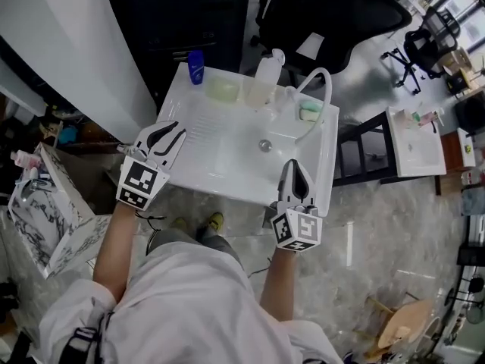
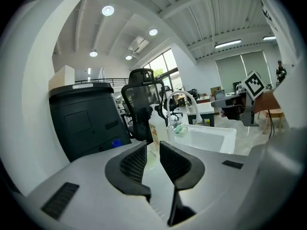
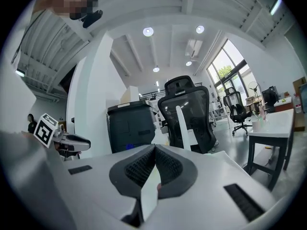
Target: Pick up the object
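- Hovering the left gripper [image 1: 177,130] over the near left rim of the white sink [image 1: 327,169], with jaws spread a little and nothing between them, as seen in the left gripper view [image 2: 152,145].
- Hovering the right gripper [image 1: 292,164] over the near right rim, with jaws pressed together at the tips and pinching nothing [image 3: 154,147].
- Judging the task as not yet begun: touching nothing, lifting nothing, with the whole reach and grasp left to do.
- Failing to tell which object is meant; listing candidates, all along the far rim of the sink, well apart from both grippers: blue bottle [image 1: 196,67] at far left, pale green dish [image 1: 224,89] just right of it, clear pump bottle [image 1: 261,82] next, green bar [image 1: 308,112] beside the foot of the tap [image 1: 324,74].
- Showing an orange label on the pump bottle [image 2: 154,128] in the left gripper view, too small to read.
- Finding no readable brand or writing anywhere else; showing only black-and-white square marker patterns on both gripper cubes.
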Action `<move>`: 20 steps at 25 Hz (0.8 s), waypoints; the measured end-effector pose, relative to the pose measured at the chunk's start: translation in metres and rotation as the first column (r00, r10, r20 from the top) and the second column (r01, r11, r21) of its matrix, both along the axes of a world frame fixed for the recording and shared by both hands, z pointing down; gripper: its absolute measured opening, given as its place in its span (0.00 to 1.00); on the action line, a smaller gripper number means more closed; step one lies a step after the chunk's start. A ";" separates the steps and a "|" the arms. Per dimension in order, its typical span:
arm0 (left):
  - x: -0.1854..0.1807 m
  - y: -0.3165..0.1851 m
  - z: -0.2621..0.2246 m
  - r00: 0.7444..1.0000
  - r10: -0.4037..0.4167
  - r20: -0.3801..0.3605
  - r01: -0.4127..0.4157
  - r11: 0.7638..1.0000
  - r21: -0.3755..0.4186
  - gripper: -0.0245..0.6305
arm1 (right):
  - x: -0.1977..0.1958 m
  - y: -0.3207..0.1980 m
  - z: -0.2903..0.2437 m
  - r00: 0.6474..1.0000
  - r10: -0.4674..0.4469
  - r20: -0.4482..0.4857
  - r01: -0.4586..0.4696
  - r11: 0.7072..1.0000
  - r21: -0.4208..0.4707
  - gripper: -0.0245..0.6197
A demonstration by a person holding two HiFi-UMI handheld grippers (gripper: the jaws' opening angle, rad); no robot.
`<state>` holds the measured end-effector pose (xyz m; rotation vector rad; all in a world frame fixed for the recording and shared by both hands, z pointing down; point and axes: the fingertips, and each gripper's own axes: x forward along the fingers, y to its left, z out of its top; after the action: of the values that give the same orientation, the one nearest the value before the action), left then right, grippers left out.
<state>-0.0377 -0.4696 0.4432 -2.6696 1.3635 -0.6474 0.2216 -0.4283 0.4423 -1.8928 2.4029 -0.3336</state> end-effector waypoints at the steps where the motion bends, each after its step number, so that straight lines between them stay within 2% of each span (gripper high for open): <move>1: 0.002 -0.005 0.003 1.000 0.007 0.014 -0.007 1.000 -0.003 0.15 | 0.000 -0.005 0.003 1.000 -0.001 0.003 0.001 1.000 -0.005 0.05; 5: 0.011 -0.022 0.015 0.996 0.050 0.072 -0.048 0.999 -0.019 0.15 | -0.004 -0.021 0.013 1.000 -0.007 -0.001 0.007 1.000 -0.027 0.05; 13: 0.023 -0.073 0.038 0.985 0.138 0.104 -0.133 0.989 -0.061 0.16 | -0.008 -0.054 0.026 1.000 0.022 -0.001 -0.022 0.998 -0.055 0.05; 16: 0.025 -0.094 0.050 0.972 0.189 0.136 -0.179 0.980 -0.083 0.16 | -0.012 -0.067 0.033 0.999 0.042 -0.003 -0.042 0.996 -0.073 0.05; 20: 0.030 -0.125 0.075 0.941 0.269 0.208 -0.249 0.962 -0.114 0.17 | -0.020 -0.085 0.042 0.998 0.064 -0.005 -0.064 0.993 -0.096 0.05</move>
<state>-0.0074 -0.5947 0.5179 -2.6751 0.9277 -0.9546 0.2021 -0.5133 0.4841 -2.0055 2.3618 -0.4504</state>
